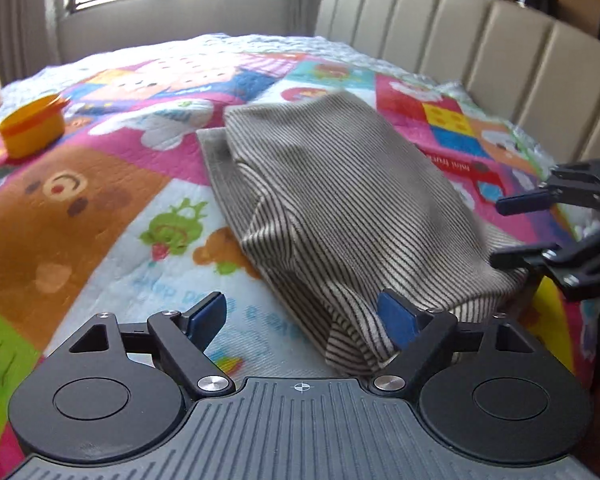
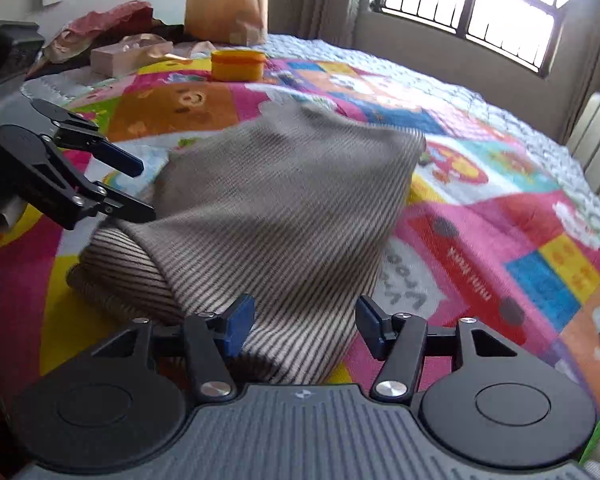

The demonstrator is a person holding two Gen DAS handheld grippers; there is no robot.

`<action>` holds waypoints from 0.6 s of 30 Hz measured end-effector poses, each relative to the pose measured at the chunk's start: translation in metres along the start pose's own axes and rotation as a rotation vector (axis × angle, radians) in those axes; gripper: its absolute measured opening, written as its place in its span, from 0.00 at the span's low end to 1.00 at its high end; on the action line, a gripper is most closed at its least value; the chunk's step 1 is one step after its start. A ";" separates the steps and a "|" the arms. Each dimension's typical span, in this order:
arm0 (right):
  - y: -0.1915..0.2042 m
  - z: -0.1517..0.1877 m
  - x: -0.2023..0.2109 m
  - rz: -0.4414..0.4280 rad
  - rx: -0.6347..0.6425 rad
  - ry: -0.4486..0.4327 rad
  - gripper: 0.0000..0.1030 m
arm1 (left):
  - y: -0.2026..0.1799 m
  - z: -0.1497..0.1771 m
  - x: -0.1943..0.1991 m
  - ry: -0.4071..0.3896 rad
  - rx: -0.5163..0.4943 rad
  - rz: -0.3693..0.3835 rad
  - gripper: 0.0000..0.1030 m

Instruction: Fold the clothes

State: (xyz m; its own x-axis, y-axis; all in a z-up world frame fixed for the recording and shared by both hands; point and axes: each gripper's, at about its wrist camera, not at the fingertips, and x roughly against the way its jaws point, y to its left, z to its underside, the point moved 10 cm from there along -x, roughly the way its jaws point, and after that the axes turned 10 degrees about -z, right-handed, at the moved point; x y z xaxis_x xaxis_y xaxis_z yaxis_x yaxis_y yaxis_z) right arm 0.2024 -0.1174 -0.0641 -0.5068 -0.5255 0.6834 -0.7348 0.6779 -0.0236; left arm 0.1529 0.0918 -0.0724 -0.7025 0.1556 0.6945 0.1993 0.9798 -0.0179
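Note:
A folded beige garment with thin dark stripes (image 1: 332, 196) lies on a colourful cartoon quilt (image 1: 100, 208). My left gripper (image 1: 306, 316) is open at the garment's near corner, its right pad touching the cloth. My right gripper (image 2: 306, 326) is open over the garment's (image 2: 284, 208) near edge, with cloth lying between the jaws. The right gripper also shows at the right edge of the left wrist view (image 1: 520, 228), open. The left gripper shows at the left of the right wrist view (image 2: 140, 190), open beside the fold.
An orange lidded tub (image 1: 34, 126) stands on the quilt, also in the right wrist view (image 2: 238, 65). A padded beige headboard (image 1: 480, 44) runs along one side. A paper bag (image 2: 226, 4), boxes and clutter sit past the bed's far edge. Windows are behind.

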 end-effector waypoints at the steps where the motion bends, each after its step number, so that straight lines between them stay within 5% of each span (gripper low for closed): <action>1: 0.011 -0.007 0.010 -0.025 0.040 -0.021 0.60 | 0.005 -0.002 0.004 -0.001 0.022 -0.001 0.89; 4: 0.054 -0.007 0.016 -0.083 0.224 -0.016 0.77 | 0.010 -0.005 0.011 -0.015 0.028 -0.020 0.92; 9: 0.095 0.017 -0.016 -0.045 0.471 0.063 0.77 | 0.005 -0.008 0.020 -0.029 0.018 -0.030 0.92; 13: 0.101 0.014 -0.025 -0.007 0.522 0.026 0.78 | 0.004 -0.009 0.026 -0.042 0.004 -0.038 0.95; 18: 0.070 -0.002 -0.027 -0.003 0.312 0.020 0.73 | 0.003 -0.008 0.029 -0.046 -0.002 -0.041 0.97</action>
State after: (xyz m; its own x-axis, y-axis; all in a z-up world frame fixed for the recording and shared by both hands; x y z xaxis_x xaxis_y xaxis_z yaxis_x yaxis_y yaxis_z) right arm 0.1651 -0.0550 -0.0827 -0.4980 -0.5151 0.6976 -0.8405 0.4846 -0.2423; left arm 0.1390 0.0986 -0.0464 -0.7410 0.1207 0.6605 0.1709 0.9852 0.0117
